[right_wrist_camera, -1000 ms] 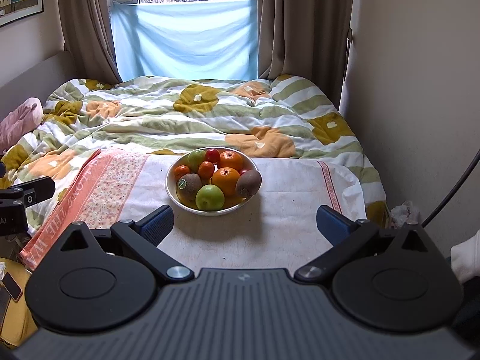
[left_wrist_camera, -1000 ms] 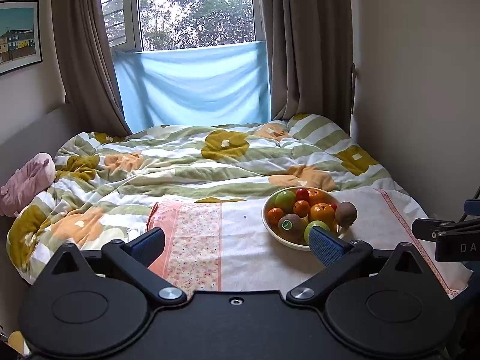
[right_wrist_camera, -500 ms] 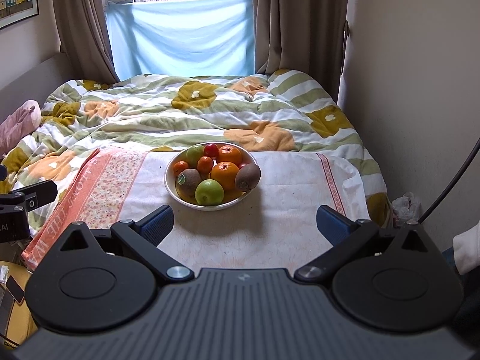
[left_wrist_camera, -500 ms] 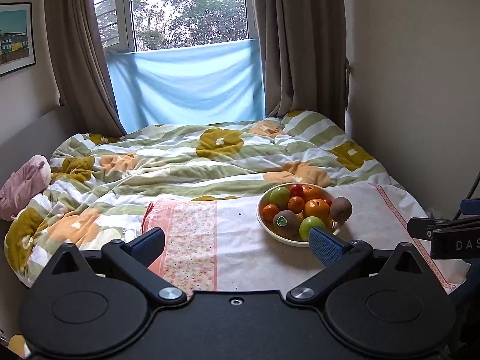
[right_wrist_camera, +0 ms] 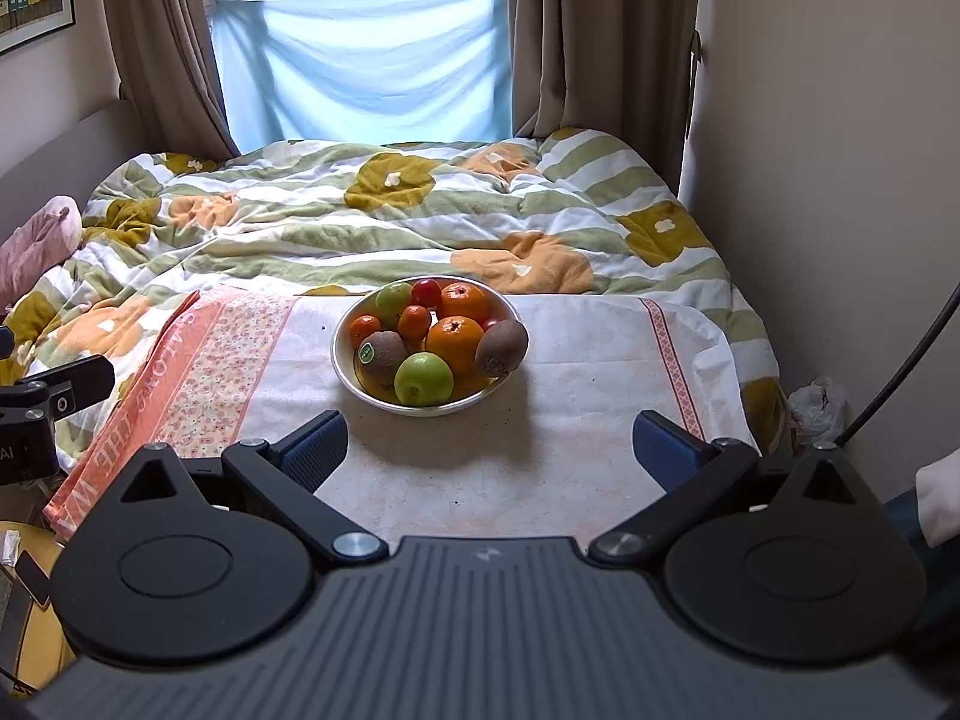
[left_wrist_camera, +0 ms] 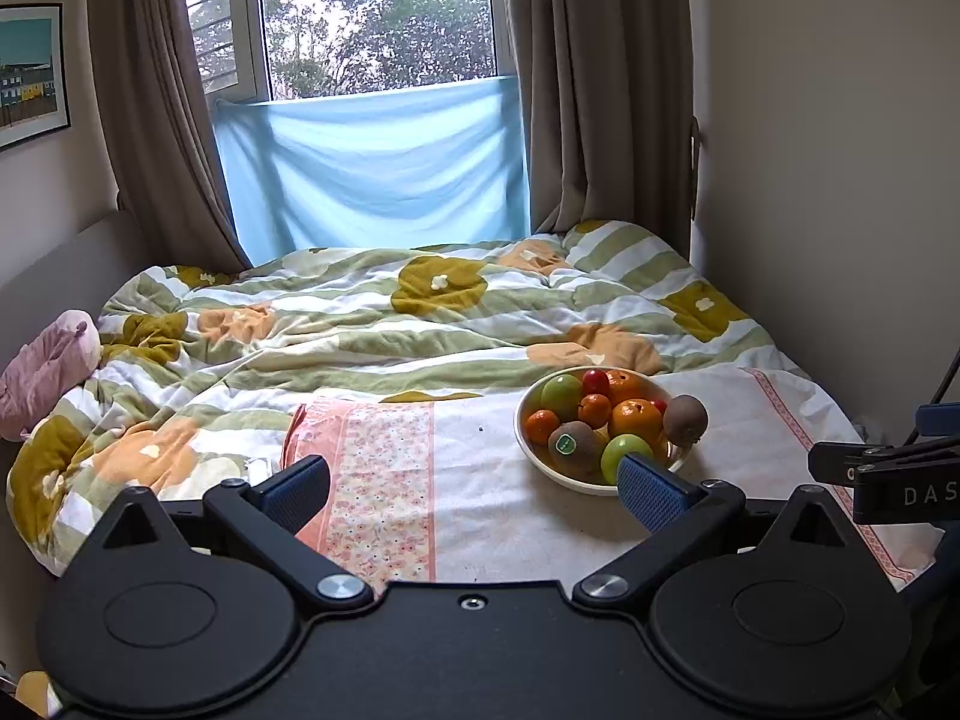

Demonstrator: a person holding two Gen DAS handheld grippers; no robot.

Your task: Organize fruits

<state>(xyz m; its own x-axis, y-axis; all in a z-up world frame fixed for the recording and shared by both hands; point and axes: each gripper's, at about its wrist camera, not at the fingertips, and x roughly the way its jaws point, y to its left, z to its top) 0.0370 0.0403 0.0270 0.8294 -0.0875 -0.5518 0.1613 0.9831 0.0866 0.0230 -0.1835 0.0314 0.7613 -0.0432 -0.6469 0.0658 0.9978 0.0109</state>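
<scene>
Two grippers, left gripper (left_wrist_camera: 474, 483) and right gripper (right_wrist_camera: 489, 441), hover level with jaws spread, empty, before the mid-frame fruit bowl (right_wrist_camera: 354, 381).

Home bedroom, quilted bed (left_wrist_camera: 420, 324), curtained window (left_wrist_camera: 378, 18)

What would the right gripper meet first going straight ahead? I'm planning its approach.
Probably the white bowl of fruit, likely at the green apple on its near side. The right gripper is open, and only bare cloth lies between; depth is uncertain.
</scene>
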